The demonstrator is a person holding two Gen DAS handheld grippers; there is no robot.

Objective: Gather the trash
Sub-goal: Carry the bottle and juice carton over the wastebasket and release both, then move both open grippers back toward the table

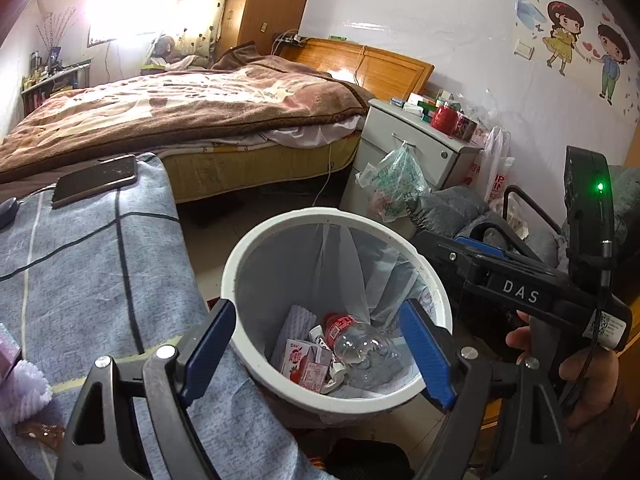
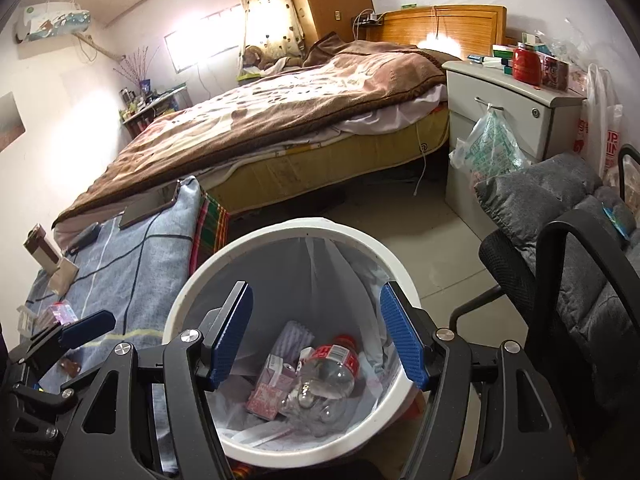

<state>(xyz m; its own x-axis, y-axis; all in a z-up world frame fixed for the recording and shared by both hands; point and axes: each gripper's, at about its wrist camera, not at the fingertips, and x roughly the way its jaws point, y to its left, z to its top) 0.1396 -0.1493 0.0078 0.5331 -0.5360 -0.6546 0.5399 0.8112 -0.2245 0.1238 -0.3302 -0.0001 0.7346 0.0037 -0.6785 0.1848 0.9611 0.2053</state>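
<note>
Black hand-held gripper (image 1: 320, 356) frames, blue ribbed pads (image 2: 402, 340), silver screws, "DAS" lettering

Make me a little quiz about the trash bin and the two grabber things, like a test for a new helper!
1. True or false: the clear plastic bottle lies inside the white trash bin.
2. Which is holding something?
A. the left gripper
B. the right gripper
C. neither
3. Fill in: the phone lies on the blue checked ____.

Key
1. True; it lies beside a pink carton.
2. C; both are open above the bin, with nothing between their fingers.
3. cloth
</note>
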